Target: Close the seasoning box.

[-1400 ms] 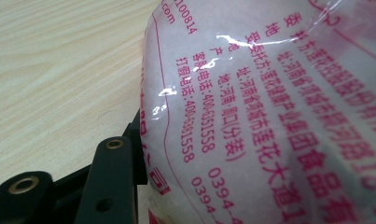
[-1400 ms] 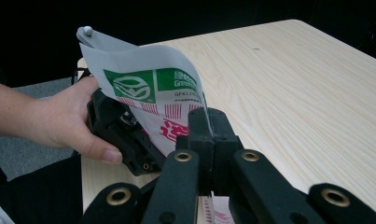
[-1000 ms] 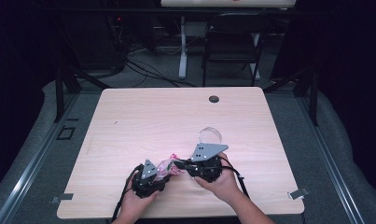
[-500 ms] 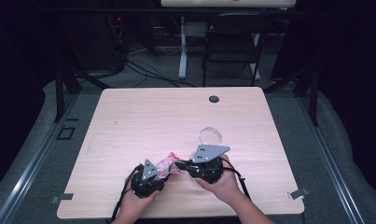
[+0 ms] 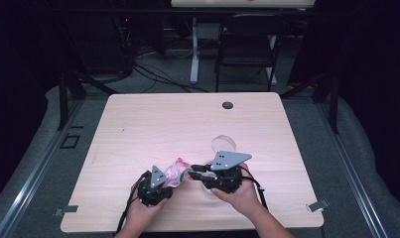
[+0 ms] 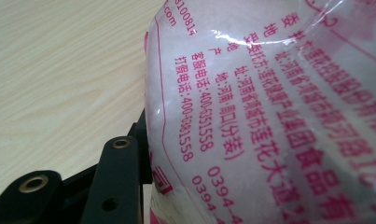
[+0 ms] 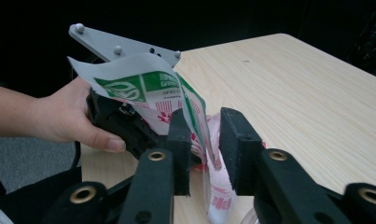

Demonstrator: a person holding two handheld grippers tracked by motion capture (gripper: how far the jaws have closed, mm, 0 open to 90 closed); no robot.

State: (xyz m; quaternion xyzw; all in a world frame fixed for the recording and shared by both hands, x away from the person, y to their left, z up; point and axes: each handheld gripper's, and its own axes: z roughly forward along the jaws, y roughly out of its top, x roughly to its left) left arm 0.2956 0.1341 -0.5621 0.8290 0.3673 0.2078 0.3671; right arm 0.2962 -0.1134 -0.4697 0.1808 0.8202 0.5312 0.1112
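Observation:
A crinkled plastic food bag (image 5: pixel 176 173) with pink and green print is held just above the table's near edge, between the two hands. My left gripper (image 5: pixel 168 180) is shut on its lower part; in the left gripper view the bag (image 6: pixel 269 116) presses against one black finger (image 6: pixel 122 163). My right gripper (image 5: pixel 195 171) points left at the bag. Its jaws have just been opening, and in the right gripper view they (image 7: pixel 204 135) stand apart with the bag's edge (image 7: pixel 148 91) hanging loose between them.
A clear round plastic piece (image 5: pixel 223 144) lies on the wooden table (image 5: pixel 153 124) just behind the right gripper. A dark grommet (image 5: pixel 228 105) sits near the far edge. A black chair (image 5: pixel 247 42) and cables stand beyond the table.

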